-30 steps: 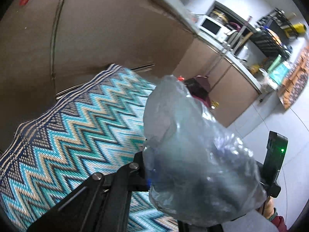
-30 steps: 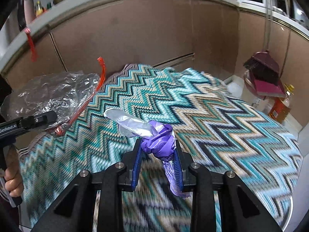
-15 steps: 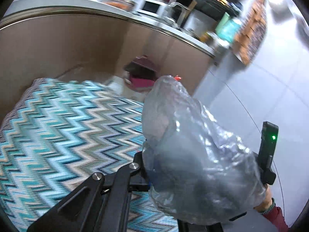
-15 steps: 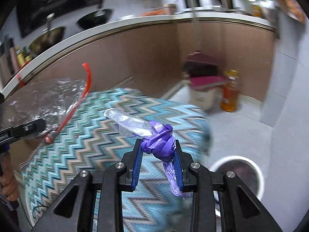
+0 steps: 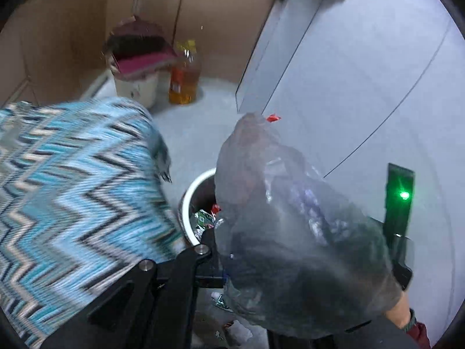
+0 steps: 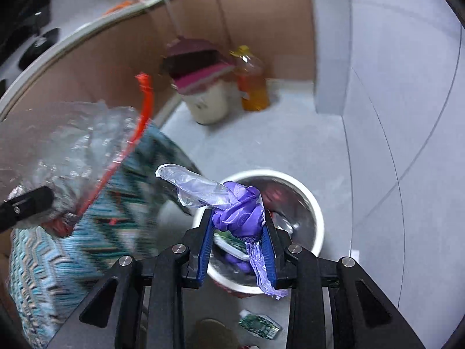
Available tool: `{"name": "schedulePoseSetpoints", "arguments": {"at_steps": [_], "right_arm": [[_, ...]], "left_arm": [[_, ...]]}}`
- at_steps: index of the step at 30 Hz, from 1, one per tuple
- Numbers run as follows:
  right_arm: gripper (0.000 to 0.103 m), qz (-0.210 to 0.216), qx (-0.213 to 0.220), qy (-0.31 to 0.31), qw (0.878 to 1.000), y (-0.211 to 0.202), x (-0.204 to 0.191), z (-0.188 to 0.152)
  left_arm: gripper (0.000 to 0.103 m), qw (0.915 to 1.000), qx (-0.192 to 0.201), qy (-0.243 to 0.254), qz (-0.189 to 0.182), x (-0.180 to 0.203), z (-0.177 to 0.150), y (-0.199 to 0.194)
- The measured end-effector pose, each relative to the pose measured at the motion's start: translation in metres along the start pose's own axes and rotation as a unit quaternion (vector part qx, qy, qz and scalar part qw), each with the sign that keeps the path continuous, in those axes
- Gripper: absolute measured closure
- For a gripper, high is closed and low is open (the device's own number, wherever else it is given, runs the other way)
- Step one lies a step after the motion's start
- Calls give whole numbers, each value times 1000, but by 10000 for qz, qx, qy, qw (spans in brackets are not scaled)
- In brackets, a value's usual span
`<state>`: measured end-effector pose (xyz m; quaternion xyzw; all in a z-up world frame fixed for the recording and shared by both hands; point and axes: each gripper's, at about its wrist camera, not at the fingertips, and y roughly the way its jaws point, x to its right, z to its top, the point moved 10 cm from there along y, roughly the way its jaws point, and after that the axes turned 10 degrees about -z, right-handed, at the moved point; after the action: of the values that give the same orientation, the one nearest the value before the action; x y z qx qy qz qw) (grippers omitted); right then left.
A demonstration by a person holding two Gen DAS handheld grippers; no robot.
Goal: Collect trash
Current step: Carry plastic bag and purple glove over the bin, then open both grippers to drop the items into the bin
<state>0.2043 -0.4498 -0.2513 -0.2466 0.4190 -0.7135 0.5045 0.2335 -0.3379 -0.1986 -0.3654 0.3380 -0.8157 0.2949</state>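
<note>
Now, from the left: the left gripper (image 5: pixel 229 273) has its jaws clamped on a clear bag (image 5: pixel 290 232), which hangs over the near rim of the bin (image 6: pixel 315 215) beside the table (image 5: pixel 72 180). The right gripper (image 6: pixel 237 229) has its jaws pinched on a purple wad (image 6: pixel 238 212), directly above the bin's mouth. Judging by that, the right hand is better placed to drop first.

Your crumpled clear plastic bag (image 5: pixel 296 232) hides the left gripper's right finger and most of the white-rimmed round bin (image 5: pixel 190 200) beyond.
</note>
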Motion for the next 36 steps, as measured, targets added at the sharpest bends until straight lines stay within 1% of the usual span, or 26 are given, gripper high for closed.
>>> {"name": "schedulePoseSetpoints", "arguments": {"at_steps": [3, 4, 5, 8, 10, 11, 12, 14, 19, 26, 31, 36], "right_arm": [[71, -77, -169, 93, 9998, 26, 12, -2], [70, -79, -226, 126, 9996, 35, 14, -2], [69, -80, -257, 140, 9995, 41, 16, -2], [68, -95, -333, 175, 9992, 61, 14, 0], [63, -125, -368, 211, 9990, 71, 14, -1], [56, -143, -371, 226, 9990, 74, 15, 0], [53, -164, -380, 254, 9988, 77, 16, -1], [53, -179, -399, 293, 9986, 78, 16, -2], [53, -248, -321, 388, 9984, 64, 26, -7], [53, -390, -2, 414, 9984, 24, 35, -4], [53, -465, 205, 433, 9978, -5, 43, -7], [53, -473, 305, 446, 9974, -18, 47, -8]], "left_arm": [[102, 9997, -196, 65, 150, 3, 3, 40], [100, 9996, -215, 78, 181, 3, 3, 47], [100, 9994, -271, 104, 178, 4, 4, 57], [100, 9988, -446, 105, 178, 7, 5, 82], [100, 9985, -522, 98, 144, 8, 4, 92], [99, 9983, -561, 99, 148, 6, 2, 94], [99, 9982, -585, 82, 134, 6, 3, 97], [99, 9981, -601, 41, 99, 4, 1, 98], [99, 9980, -625, 26, -45, 3, 3, 92], [99, 9972, -728, 10, -165, 15, 0, 88], [99, 9964, -831, -53, -159, 14, -3, 100], [99, 9956, -914, -180, -96, 4, -4, 115]]}}
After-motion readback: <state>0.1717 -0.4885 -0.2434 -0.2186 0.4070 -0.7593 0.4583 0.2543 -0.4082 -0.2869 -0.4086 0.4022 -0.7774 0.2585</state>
